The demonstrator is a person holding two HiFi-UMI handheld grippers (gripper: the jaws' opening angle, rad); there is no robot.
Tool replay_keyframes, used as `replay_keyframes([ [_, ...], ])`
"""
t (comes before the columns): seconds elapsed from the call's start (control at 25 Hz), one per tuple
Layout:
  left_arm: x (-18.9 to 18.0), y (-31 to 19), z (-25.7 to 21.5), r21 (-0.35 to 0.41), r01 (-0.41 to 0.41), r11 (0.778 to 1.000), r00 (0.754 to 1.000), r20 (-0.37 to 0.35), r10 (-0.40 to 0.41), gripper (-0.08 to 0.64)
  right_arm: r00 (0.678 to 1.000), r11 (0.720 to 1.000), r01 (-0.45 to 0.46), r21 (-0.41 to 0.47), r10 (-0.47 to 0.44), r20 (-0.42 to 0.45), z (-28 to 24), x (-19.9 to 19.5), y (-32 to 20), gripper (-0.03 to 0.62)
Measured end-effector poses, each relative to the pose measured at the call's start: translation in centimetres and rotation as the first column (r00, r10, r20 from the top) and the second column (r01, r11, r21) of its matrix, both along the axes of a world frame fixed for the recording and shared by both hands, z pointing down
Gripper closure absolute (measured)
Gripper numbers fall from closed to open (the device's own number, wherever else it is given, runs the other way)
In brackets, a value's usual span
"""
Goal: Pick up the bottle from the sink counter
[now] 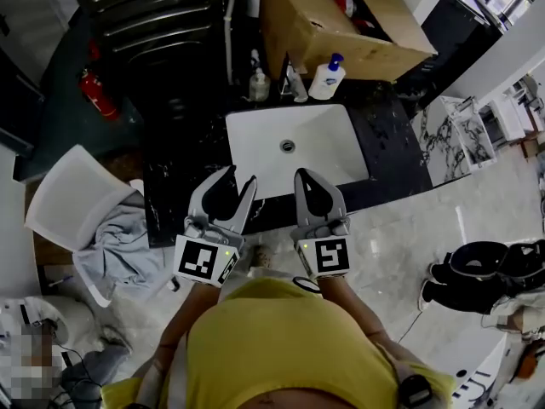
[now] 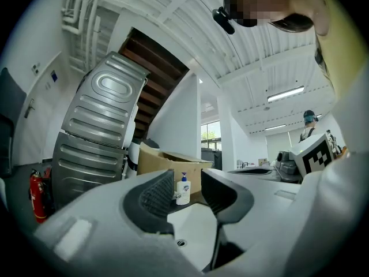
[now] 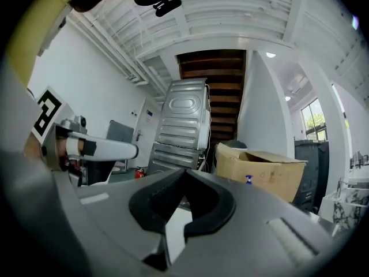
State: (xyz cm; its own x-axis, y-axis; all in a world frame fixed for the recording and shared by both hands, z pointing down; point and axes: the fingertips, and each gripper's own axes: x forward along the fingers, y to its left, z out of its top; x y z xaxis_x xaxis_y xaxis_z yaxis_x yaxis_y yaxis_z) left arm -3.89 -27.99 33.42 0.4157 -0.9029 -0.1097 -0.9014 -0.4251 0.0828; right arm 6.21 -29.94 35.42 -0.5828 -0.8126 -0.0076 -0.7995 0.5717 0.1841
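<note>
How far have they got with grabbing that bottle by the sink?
Nothing done yet: the blue-pump bottle stands on the counter behind the sink. In hand: left gripper open and empty, right gripper shut, both at the sink's near edge. Left: reach, grip, lift.

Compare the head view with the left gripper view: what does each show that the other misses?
Head view only: the white plastic chair and the grey cloth draped on it. Left gripper view only: the white ribbed ceiling and a bright window. Both: the white pump bottle with blue cap, brown cardboard box, red fire extinguisher.
</note>
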Motion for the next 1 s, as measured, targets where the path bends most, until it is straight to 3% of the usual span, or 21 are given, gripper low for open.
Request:
replay_keyframes([
  [0.44,1.1,-5.7,1.0,-0.013,-0.004,1.000,0.998,0.070,0.005,0.408,0.999,0.999,-0.019,-0.037,0.021,0.037,1.1,0.7,-4.5,0.591],
  [1.0,-0.4,-14.1,3.3,-0.044,-0.023,0.999,0.994,0.110,0.028,0.373,0.998,0.998,-0.013,-0.055,0.016,0.054,1.2,-2.0,-9.2,0.591],
])
